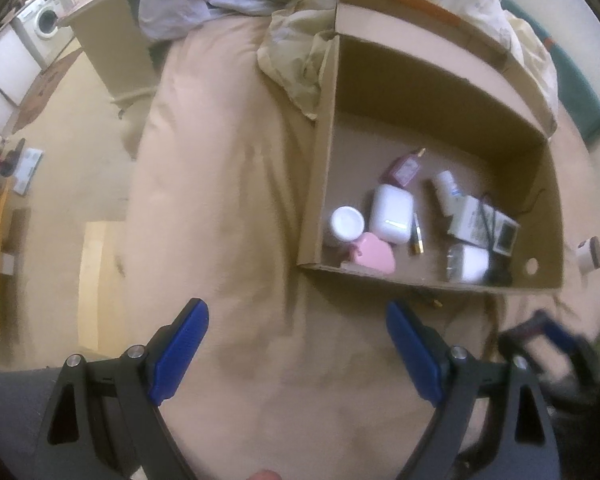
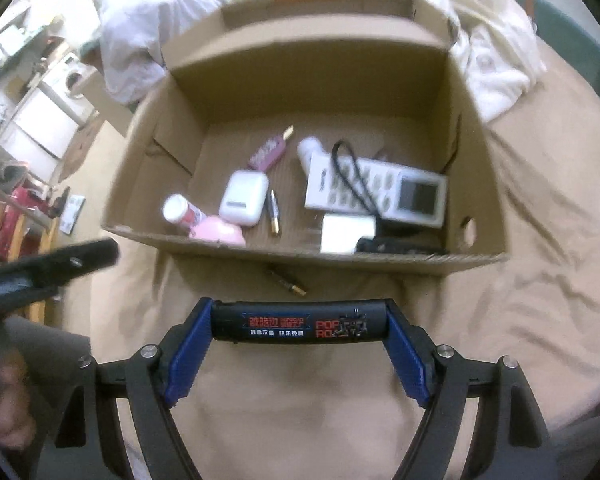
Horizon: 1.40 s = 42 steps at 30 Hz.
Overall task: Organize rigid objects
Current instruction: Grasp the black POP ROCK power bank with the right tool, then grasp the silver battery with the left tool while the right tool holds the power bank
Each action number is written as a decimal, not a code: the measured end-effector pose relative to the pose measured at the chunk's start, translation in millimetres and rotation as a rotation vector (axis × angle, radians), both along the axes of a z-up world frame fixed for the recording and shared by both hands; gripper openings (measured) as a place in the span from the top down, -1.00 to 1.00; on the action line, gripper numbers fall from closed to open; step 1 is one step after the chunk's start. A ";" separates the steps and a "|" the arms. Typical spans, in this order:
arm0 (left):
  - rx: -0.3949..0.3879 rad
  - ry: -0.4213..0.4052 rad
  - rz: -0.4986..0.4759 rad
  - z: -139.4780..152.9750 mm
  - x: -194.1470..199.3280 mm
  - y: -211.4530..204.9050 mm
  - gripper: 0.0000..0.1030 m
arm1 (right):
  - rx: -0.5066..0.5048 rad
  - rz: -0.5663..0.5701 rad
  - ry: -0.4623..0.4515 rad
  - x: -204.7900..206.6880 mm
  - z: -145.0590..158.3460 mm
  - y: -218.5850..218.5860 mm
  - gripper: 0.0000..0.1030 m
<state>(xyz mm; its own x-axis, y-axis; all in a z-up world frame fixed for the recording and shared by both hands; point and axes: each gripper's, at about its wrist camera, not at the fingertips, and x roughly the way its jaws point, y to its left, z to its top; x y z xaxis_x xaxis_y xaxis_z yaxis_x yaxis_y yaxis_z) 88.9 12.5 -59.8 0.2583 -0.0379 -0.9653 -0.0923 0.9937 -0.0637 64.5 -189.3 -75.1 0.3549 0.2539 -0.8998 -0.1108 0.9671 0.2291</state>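
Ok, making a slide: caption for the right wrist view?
Right gripper grips a black tube crosswise above the bed, facing a half-filled box.

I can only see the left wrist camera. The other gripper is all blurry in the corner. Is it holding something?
Observer: Yes. The right gripper is clamped on a black tube, gripped by its two ends.
Child: What's on the tube?
Observer: Red and white print along its side. I can read "POP".
Child: Is it in the box yet?
Observer: No. It is held over the tan bedsheet, short of the near wall of the cardboard box.
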 end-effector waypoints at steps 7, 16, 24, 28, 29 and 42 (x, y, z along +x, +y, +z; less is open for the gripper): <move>0.064 0.012 -0.069 -15.1 -3.0 -12.5 -0.73 | 0.070 0.033 -0.125 6.8 32.2 -38.9 -0.67; 0.112 0.048 -0.263 -46.2 -11.6 -54.2 -0.72 | 0.276 -0.081 -0.158 22.4 30.9 -79.6 -0.67; 0.106 0.037 -0.381 -75.4 -8.3 -108.9 -0.64 | 0.306 -0.126 -0.112 35.5 26.3 -89.8 -0.67; 0.101 0.019 -0.454 -86.9 -7.1 -139.3 -0.61 | 0.315 -0.155 -0.107 35.8 26.8 -96.7 -0.67; 0.104 0.018 -0.464 -89.2 -5.9 -144.0 -0.60 | 0.328 -0.163 -0.105 35.6 26.5 -99.5 -0.67; 0.094 0.047 -0.373 -111.4 22.4 -164.6 -0.34 | 0.368 -0.156 -0.080 38.3 26.0 -99.1 -0.67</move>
<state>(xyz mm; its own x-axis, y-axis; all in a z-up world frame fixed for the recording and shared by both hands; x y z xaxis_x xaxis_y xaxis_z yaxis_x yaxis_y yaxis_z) 111.3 -152.1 -171.2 0.1986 -0.0311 -0.9796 0.2759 0.9609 0.0254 102.7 -288.4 -49.1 0.4802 0.4917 -0.7264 -0.0010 0.8285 0.5600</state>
